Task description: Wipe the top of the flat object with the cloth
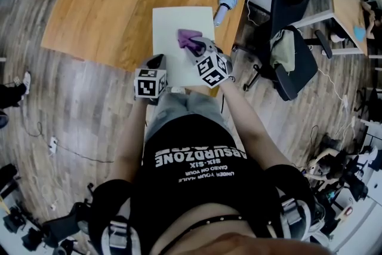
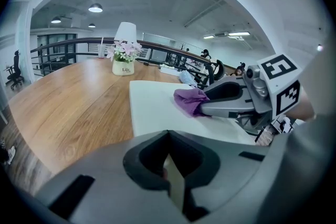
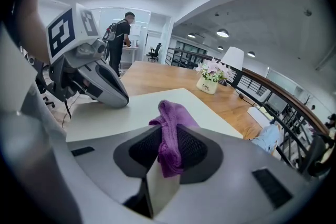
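2 grippers mid-frame: right gripper clamped on purple cloth atop flat board; left gripper closed, empty, at board's lower-left corner.

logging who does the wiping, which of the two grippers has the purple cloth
The right gripper: the purple cloth is pinched between its jaws, on the pale board. The left gripper is shut with no cloth.

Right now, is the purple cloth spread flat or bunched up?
Bunched: the cloth hangs crumpled, pinched in the shut jaws of the right gripper.
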A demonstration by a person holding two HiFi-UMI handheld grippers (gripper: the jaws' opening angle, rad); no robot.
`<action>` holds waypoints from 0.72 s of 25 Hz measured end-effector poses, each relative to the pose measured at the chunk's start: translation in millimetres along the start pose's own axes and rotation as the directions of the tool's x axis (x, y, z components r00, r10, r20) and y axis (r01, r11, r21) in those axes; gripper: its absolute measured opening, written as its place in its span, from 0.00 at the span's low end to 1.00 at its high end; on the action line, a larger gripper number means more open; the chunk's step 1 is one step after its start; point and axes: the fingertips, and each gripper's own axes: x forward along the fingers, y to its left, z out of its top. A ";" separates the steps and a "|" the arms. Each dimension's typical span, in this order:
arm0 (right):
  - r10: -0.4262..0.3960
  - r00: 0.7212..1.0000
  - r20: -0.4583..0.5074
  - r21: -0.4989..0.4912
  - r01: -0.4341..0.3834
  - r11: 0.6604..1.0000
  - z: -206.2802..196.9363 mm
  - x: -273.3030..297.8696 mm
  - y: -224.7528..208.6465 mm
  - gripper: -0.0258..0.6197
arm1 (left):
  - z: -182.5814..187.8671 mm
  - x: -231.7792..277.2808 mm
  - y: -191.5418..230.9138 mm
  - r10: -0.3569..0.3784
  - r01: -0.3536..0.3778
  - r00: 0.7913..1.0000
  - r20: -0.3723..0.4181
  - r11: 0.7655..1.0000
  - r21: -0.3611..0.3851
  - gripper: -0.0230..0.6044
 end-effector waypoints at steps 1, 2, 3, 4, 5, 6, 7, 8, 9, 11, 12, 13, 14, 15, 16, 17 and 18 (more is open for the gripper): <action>0.001 1.000 0.000 0.004 -0.001 1.000 -0.4 -1.0 1.6 0.19 | 0.4 0.1 0.0 0.000 0.000 1.000 0.000 1.000 0.000 0.06; 0.004 1.000 -0.001 0.010 -0.004 1.000 -1.1 -2.0 3.6 0.19 | 0.6 0.2 -0.2 0.000 0.000 1.000 0.001 1.000 0.000 0.06; 0.006 1.000 -0.002 0.016 -0.006 1.000 -2.0 -3.3 5.9 0.19 | 0.7 0.0 -0.4 0.001 -0.001 1.000 0.001 1.000 0.001 0.06; 0.008 1.000 -0.002 0.022 -0.008 1.000 -2.9 -4.9 8.5 0.19 | 0.7 -0.3 -0.7 0.003 -0.003 1.000 0.001 1.000 0.001 0.06; 0.010 1.000 -0.001 0.028 -0.010 1.000 -3.8 -6.9 11.2 0.19 | 0.8 -0.7 -1.0 0.005 -0.005 1.000 0.002 1.000 0.002 0.06; 0.012 1.000 -0.002 0.032 -0.012 0.999 -4.2 -9.2 14.2 0.19 | 0.8 -1.1 -1.2 0.006 -0.006 1.000 0.003 1.000 0.002 0.06; 0.016 1.000 -0.003 0.035 -0.016 0.999 -4.2 -11.7 17.5 0.19 | 0.8 -1.2 -1.2 0.006 -0.006 1.000 0.004 1.000 0.001 0.06; 0.020 1.000 -0.004 0.036 -0.020 0.999 -4.4 -14.1 21.1 0.19 | 0.6 -1.2 -1.2 0.006 -0.006 1.000 0.004 1.000 0.000 0.06; 0.024 1.000 -0.005 0.036 -0.024 0.999 -5.0 -16.1 25.1 0.19 | 0.4 -1.0 -1.0 0.006 -0.006 1.000 0.004 1.000 0.000 0.06; 0.034 0.999 -0.006 0.036 -0.033 0.999 -6.3 -19.9 32.8 0.19 | 0.3 -1.0 -0.6 0.008 -0.008 1.000 0.005 1.000 0.002 0.06; 0.038 0.999 -0.007 0.036 -0.037 0.999 -7.0 -22.1 36.3 0.19 | 0.4 -1.1 -0.5 0.011 -0.011 1.000 0.005 1.000 0.004 0.06; 0.041 0.999 -0.008 0.037 -0.041 0.998 -8.2 -24.5 39.8 0.19 | 0.3 -1.1 -0.5 0.013 -0.013 1.000 0.005 1.000 0.006 0.06; 0.044 0.999 -0.009 0.039 -0.044 0.998 -9.8 -27.2 43.5 0.19 | -0.2 -1.1 -0.4 0.015 -0.015 1.000 0.005 1.000 0.008 0.06; 0.049 0.999 -0.009 0.041 -0.048 0.998 -11.1 -30.0 47.3 0.19 | -1.1 -0.9 -0.1 0.017 -0.017 1.000 0.005 1.000 0.009 0.06; 0.054 0.999 -0.008 0.044 -0.053 0.998 -11.9 -32.8 51.0 0.19 | -2.1 -0.6 0.4 0.019 -0.019 1.000 0.005 1.000 0.010 0.06; 0.059 0.998 -0.007 0.047 -0.059 0.997 -12.4 -35.4 54.5 0.19 | -2.8 -0.3 1.1 0.020 -0.020 1.000 0.006 1.000 0.010 0.06; 0.066 0.998 -0.007 0.050 -0.066 0.997 -12.5 -38.1 58.0 0.19 | -2.9 -0.2 1.6 0.021 -0.021 1.000 0.006 1.000 0.010 0.06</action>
